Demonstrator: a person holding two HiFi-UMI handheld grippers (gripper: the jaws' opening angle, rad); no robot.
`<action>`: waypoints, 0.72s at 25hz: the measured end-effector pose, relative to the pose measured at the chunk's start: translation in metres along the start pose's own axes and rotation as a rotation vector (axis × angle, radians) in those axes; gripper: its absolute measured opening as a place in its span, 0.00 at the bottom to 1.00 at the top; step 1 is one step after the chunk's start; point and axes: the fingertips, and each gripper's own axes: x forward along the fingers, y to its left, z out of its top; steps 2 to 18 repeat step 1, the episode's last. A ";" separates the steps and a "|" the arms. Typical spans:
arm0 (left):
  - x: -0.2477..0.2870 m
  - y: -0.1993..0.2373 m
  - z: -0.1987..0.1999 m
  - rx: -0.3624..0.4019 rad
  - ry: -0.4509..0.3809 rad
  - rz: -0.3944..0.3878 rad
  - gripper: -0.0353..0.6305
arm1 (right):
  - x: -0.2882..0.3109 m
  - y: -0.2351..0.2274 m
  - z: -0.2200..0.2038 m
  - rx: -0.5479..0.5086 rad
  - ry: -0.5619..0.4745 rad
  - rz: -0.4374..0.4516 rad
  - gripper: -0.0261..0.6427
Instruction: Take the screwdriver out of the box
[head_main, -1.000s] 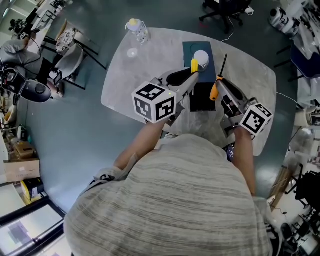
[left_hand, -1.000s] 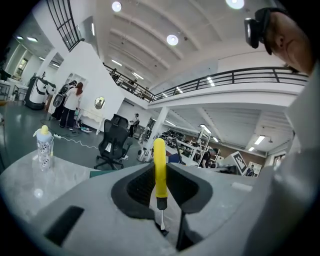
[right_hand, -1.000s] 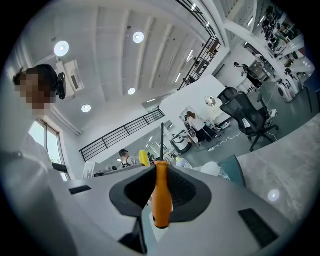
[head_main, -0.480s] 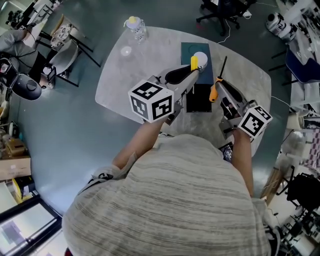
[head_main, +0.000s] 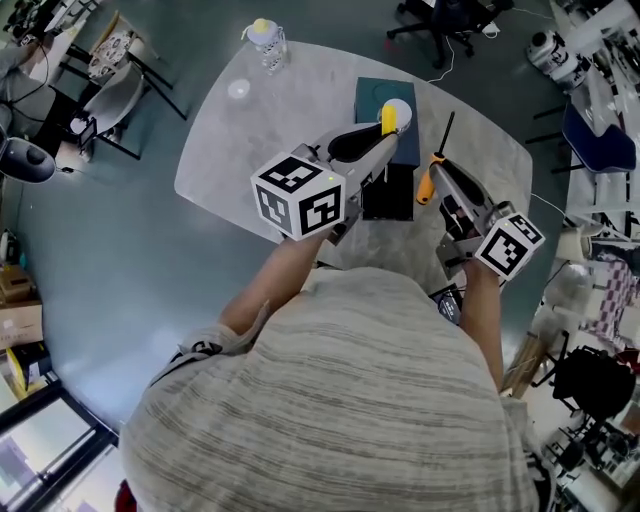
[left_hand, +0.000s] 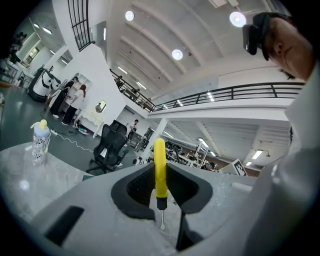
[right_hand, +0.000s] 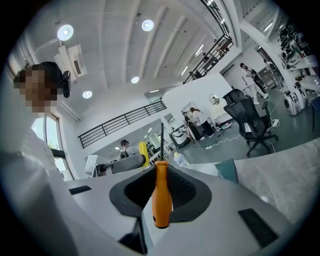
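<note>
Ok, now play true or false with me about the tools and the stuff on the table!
1. The left gripper holds a yellow screwdriver. True.
2. The right gripper holds a blue screwdriver. False: it is an orange screwdriver, and the jaws are closed on its handle.
3. A bottle with a yellow top stands upright on the table. True.
4. Both screwdrivers lie flat on the table. False: each one is held up in a gripper, above the table.
</note>
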 end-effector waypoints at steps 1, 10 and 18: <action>0.000 0.001 0.001 -0.001 -0.002 -0.002 0.17 | 0.001 0.000 0.000 -0.002 0.002 0.000 0.14; 0.000 0.001 0.001 -0.001 -0.002 -0.002 0.17 | 0.001 0.000 0.000 -0.002 0.002 0.000 0.14; 0.000 0.001 0.001 -0.001 -0.002 -0.002 0.17 | 0.001 0.000 0.000 -0.002 0.002 0.000 0.14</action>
